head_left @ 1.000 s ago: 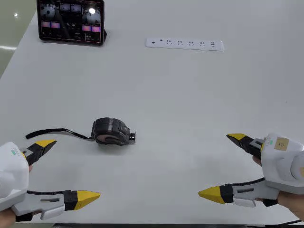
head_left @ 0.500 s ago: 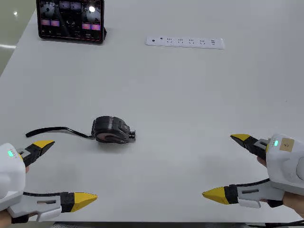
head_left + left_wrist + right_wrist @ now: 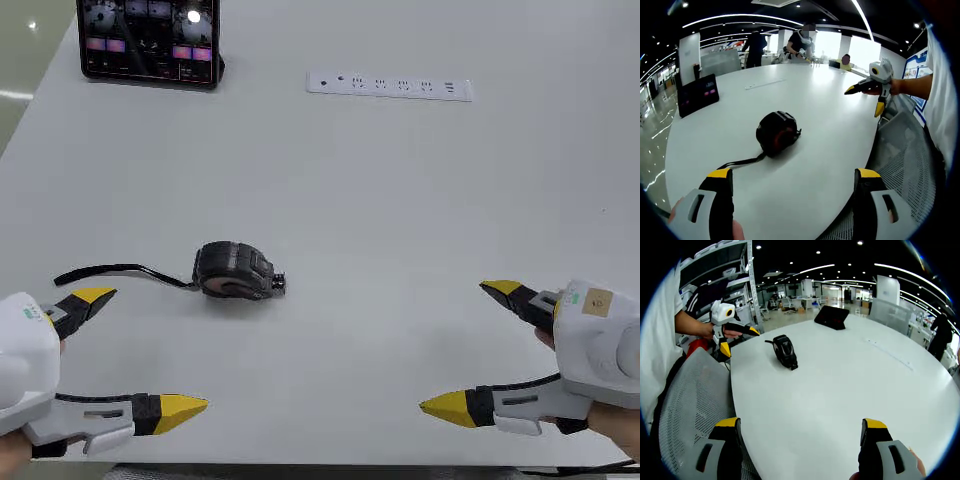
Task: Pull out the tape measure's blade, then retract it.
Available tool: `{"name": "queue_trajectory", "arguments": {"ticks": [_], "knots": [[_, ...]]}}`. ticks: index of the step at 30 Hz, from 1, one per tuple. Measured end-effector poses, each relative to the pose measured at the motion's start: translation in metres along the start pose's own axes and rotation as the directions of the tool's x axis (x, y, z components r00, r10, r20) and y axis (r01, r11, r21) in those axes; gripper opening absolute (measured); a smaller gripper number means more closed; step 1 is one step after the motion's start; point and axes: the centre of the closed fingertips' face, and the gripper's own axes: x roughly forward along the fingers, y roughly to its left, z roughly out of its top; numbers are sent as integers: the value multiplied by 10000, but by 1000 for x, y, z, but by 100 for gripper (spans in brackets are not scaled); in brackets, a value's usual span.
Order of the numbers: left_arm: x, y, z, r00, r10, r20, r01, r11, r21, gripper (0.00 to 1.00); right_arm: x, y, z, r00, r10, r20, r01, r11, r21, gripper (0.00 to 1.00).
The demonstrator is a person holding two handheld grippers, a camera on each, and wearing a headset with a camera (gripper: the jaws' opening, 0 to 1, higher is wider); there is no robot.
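A black tape measure (image 3: 235, 272) lies on the white table (image 3: 380, 200), blade tip pointing right and a black wrist strap (image 3: 115, 271) trailing left. It appears as the tape measure (image 3: 777, 132) in the left gripper view and the tape measure (image 3: 786, 351) in the right gripper view. My left gripper (image 3: 140, 350) stands open at the table's near left edge, a short way below-left of the tape measure. At the near right, my right gripper (image 3: 470, 345) is open too, well clear of it. Both hold nothing.
A dark tablet (image 3: 150, 42) stands propped at the far left. A white power strip (image 3: 390, 88) lies at the far middle. A grey mesh chair (image 3: 695, 400) is beside the table edge. People stand in the background (image 3: 800, 42).
Both grippers have shifted only slightly near the table's front edge and stay open. The tape measure has not moved.
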Motion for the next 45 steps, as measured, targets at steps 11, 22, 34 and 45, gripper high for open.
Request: {"name": "queue_trajectory", "arguments": {"ticks": [11,22,34,45], "knots": [[0,2,0,10000,89,9,-89,9999,48,99,5,3,3,9999,87,99,-88,9999,64,99],[0,5,2,9996,243,125,-246,9993,291,99,5,3,4,9999,89,101,-90,9999,66,99],[-2,6,1,9996,232,128,-233,9997,54,99,6,5,4,9998,159,83,-159,9999,60,99],[1,1,-1,10000,49,80,-49,10000,-30,99,6,5,2,9998,174,64,-174,9998,105,99]]}}
